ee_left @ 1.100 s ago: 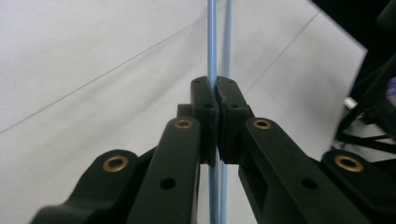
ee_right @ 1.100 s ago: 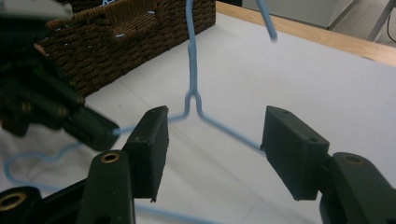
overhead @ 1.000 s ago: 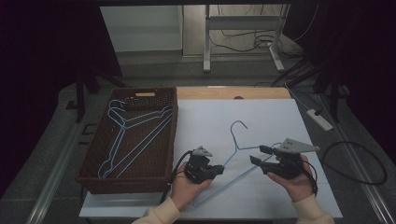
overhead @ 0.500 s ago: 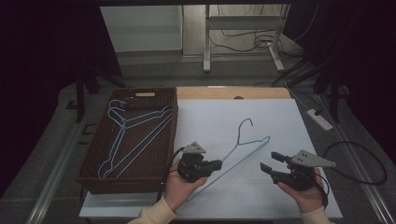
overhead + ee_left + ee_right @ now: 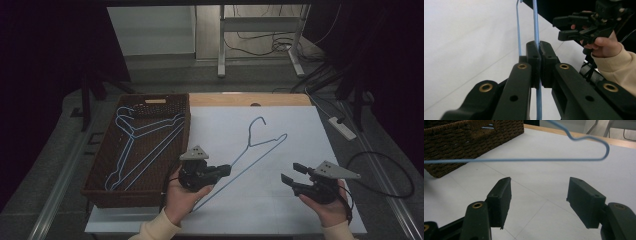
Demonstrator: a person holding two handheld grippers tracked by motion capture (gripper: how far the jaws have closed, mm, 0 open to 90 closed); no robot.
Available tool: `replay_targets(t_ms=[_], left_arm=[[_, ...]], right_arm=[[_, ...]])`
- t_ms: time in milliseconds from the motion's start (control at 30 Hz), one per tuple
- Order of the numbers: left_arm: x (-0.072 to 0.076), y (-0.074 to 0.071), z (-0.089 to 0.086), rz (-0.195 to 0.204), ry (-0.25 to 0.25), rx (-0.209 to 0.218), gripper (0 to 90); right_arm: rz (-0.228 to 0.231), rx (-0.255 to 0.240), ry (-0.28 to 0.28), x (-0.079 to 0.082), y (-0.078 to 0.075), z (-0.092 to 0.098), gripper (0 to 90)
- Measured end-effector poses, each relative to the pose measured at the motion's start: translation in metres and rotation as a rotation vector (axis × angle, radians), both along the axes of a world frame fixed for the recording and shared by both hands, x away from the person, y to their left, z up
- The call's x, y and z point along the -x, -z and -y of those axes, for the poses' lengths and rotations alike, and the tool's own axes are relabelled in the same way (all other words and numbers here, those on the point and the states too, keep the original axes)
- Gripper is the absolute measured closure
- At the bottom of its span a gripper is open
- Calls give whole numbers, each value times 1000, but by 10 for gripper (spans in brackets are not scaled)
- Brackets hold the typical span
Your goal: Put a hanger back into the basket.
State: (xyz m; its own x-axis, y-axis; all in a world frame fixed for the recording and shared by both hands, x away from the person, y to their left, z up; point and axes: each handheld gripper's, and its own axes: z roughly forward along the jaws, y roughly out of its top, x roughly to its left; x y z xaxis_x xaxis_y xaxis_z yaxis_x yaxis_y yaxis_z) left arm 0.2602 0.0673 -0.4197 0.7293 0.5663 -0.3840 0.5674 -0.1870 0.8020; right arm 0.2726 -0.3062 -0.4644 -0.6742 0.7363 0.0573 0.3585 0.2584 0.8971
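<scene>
A blue wire hanger stretches diagonally above the white table sheet, hook toward the far side. My left gripper is shut on its wire near the lower end, and in the left gripper view the pads pinch the blue wire. My right gripper stands open to the right of the hanger, apart from it. In the right gripper view the hanger's bar and bent shoulder hang ahead of the open jaws, nothing between them. The left gripper view also shows the right gripper farther off.
A brown wicker basket with several more blue hangers stands at the table's left; its wall is at the upper left in the right gripper view. The white sheet covers the table. A power strip lies beyond the right edge.
The left hand has lifted the hanger, which now reaches farther up and right. The right gripper has drawn off to the right and down, away from the hanger's end.
</scene>
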Motion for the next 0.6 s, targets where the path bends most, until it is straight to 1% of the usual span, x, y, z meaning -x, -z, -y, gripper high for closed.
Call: replay_targets(t_ms=[33, 67, 100, 233, 267, 333, 400, 433, 500, 533, 567, 600], left_arm=[[0, 0, 0, 0, 0, 0, 874], [1, -7, -6, 12, 3, 4, 874], [1, -7, -6, 12, 3, 4, 874], [4, -19, -22, 43, 7, 20, 874], [4, -20, -24, 44, 7, 21, 874], [5, -26, -35, 60, -4, 35, 874], [5, -29, -41, 67, -10, 37, 874], [5, -29, -41, 67, -10, 37, 874], [8, -35, -56, 90, -25, 41, 874], [8, -35, -56, 90, -25, 41, 874], [9, -37, -64, 102, -37, 53, 874], [9, -37, -64, 102, -37, 53, 874]], right_arm=[[-2, 0, 0, 0, 0, 0, 365], [-3, 2, 0, -1, 1, 0, 365], [-3, 2, 0, -1, 1, 0, 365], [-19, 11, -2, -2, 5, 0, 362], [-24, 15, -2, -3, 6, 0, 360], [-30, 21, 1, -4, 8, 1, 357], [-36, 23, 6, -5, 9, 2, 354], [-38, 24, 8, -6, 10, 2, 354], [-43, 30, 10, -6, 12, 3, 353], [-43, 30, 10, -6, 12, 3, 353], [-48, 34, 11, -7, 12, 3, 352], [-50, 35, 12, -7, 12, 3, 351]])
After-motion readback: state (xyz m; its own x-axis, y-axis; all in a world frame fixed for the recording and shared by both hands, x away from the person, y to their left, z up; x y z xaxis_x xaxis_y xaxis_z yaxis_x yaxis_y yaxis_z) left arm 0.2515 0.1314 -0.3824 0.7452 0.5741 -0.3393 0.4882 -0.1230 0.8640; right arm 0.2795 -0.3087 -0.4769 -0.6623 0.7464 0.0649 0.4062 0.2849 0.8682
